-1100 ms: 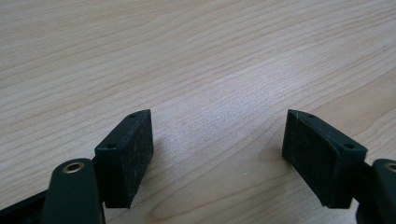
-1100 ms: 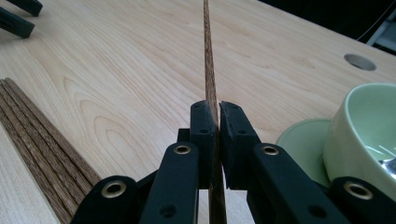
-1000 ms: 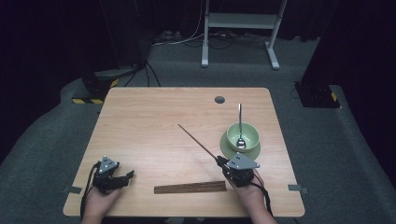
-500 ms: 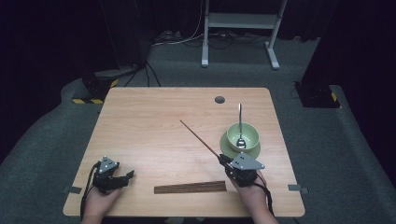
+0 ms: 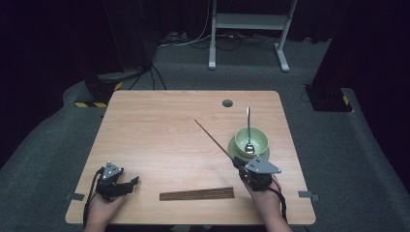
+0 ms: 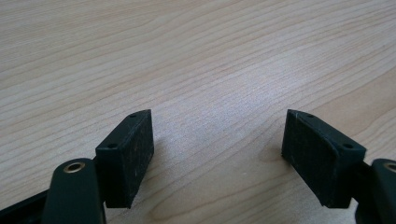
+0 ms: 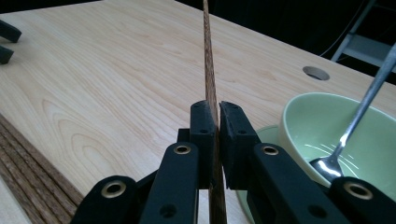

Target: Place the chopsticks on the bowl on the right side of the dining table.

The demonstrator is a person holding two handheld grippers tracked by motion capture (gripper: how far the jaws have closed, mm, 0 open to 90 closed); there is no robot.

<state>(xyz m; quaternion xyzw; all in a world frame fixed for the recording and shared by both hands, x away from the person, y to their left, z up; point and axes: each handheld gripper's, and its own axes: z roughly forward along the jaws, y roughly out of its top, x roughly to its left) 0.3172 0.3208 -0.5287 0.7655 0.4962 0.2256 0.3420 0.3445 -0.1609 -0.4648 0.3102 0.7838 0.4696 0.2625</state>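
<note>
1. A single dark wooden chopstick (image 5: 212, 137) is clamped between the pads of the right gripper (image 5: 240, 164); it slants up and away from the jaws toward the middle of the tabletop (image 5: 159, 125), its far tip raised off the wood. In the right gripper view the chopstick (image 7: 210, 84) runs straight up between the two closed jaws.
2. The right gripper sits near the tabletop's front right corner, the person's right hand (image 5: 265, 198) behind it, forearm coming in over the front edge.
3. Just beyond that gripper stands a green bowl (image 5: 251, 140) on a matching saucer, near the right edge, with a metal spoon (image 5: 248, 128) leaning in it.
4. A row of more chopsticks (image 5: 197, 194) lies flat along the front edge, between the two hands.
5. The left gripper (image 5: 131, 182) rests low at the front left corner, its jaws spread apart over bare wood with nothing between them, pointing toward the row.
</note>
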